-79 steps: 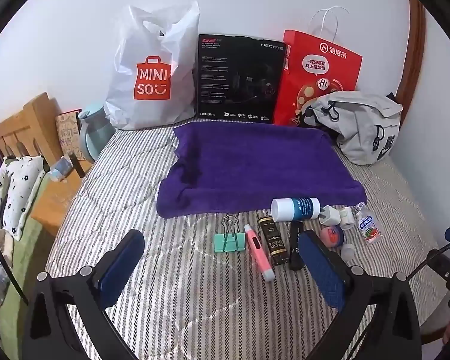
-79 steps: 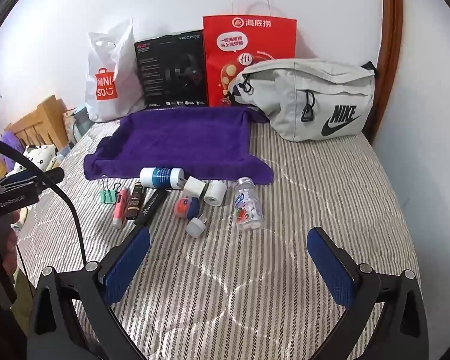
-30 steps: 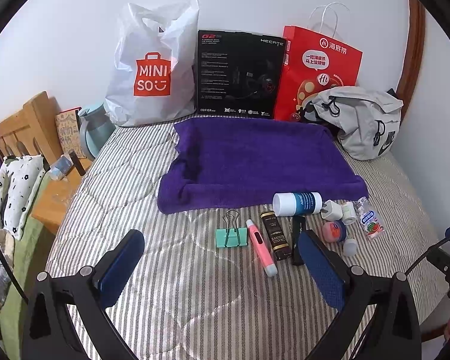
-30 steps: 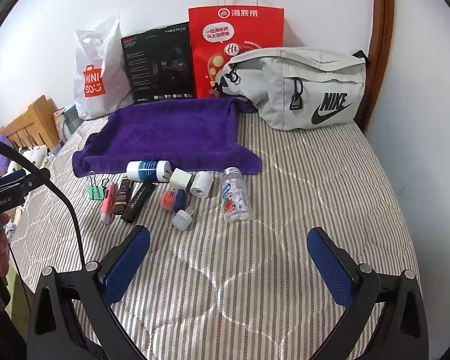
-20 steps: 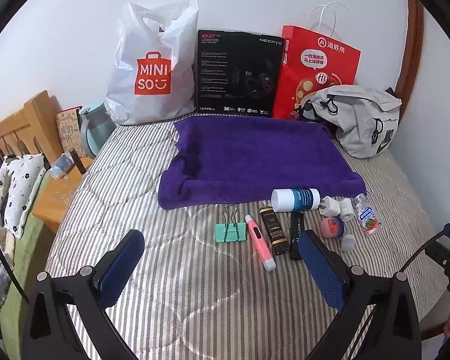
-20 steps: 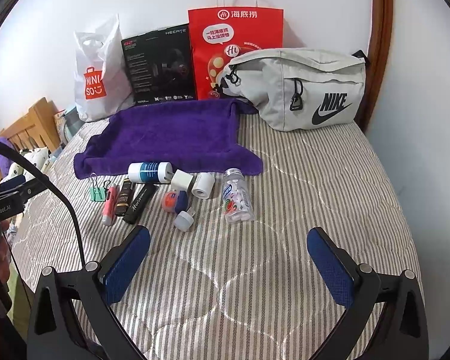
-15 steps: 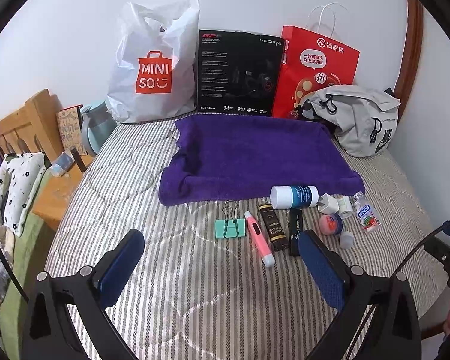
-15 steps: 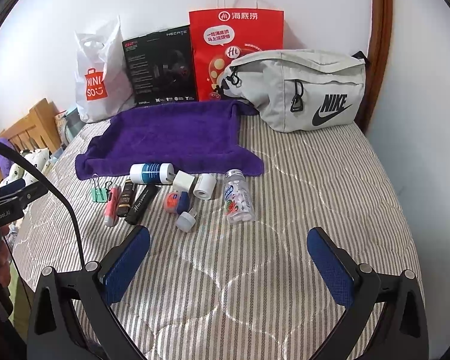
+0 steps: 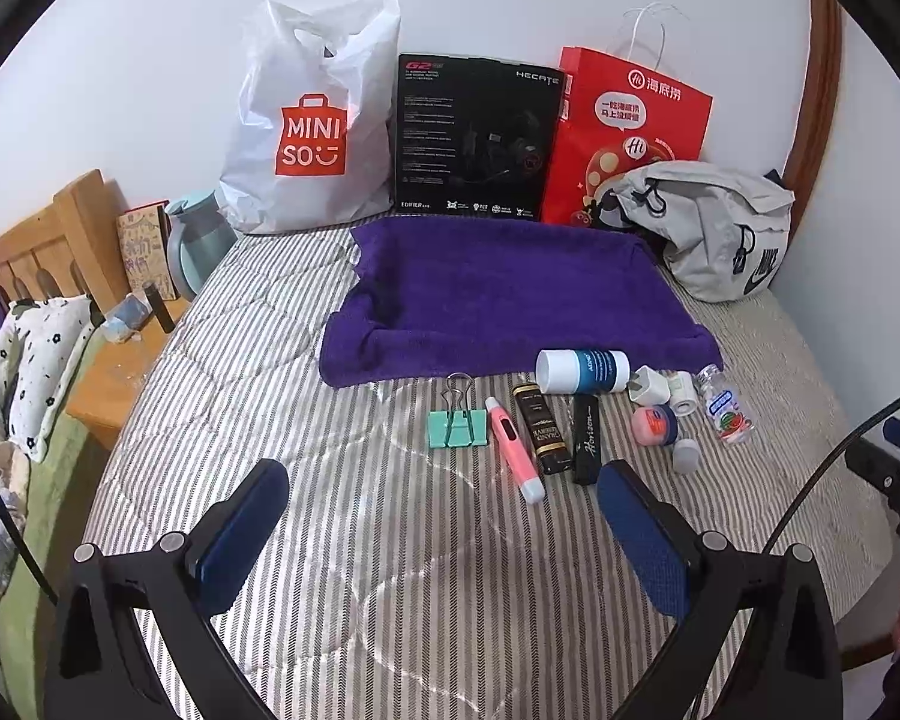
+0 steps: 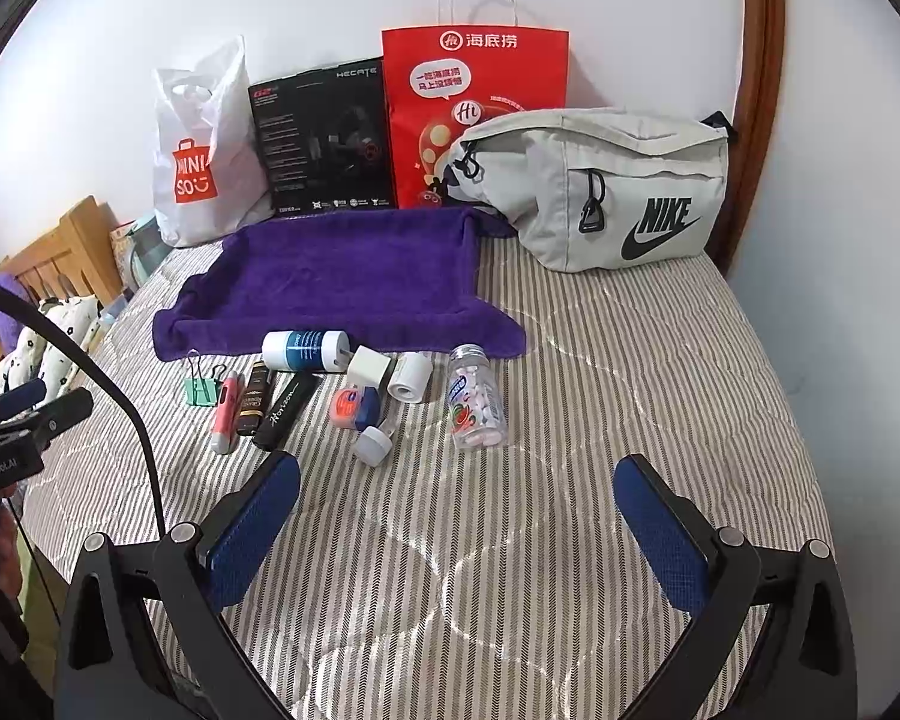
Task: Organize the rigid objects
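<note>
A row of small hard things lies on the striped bed (image 10: pixel 630 360), just in front of the purple towel (image 10: pixel 342 282). From one end there is a green clip (image 9: pixel 457 426), a pink pen (image 9: pixel 513 450), a black and gold tube (image 9: pixel 543 429) and a black tube (image 9: pixel 587 438), side by side. Behind them a white and blue bottle (image 10: pixel 306 350) lies on its side, touching the towel's edge. Next come a white plug (image 10: pixel 369 365), a white roll (image 10: pixel 410 377), a red and blue tin (image 10: pixel 354 407) and a small white cap (image 10: pixel 373 445). A clear candy bottle (image 10: pixel 475 405) lies at the far end of the row.

The left gripper (image 9: pixel 444 522) is wide open and holds nothing. It hangs over the bed near the pens. The right gripper (image 10: pixel 456 516) is wide open too, with nothing in it, over bare bed near the candy bottle.

At the wall stand a white shopping bag (image 9: pixel 315 132), a black box (image 9: pixel 477 138) and a red paper bag (image 9: pixel 624 132). A grey waist bag (image 10: pixel 594 186) lies beside the towel.
</note>
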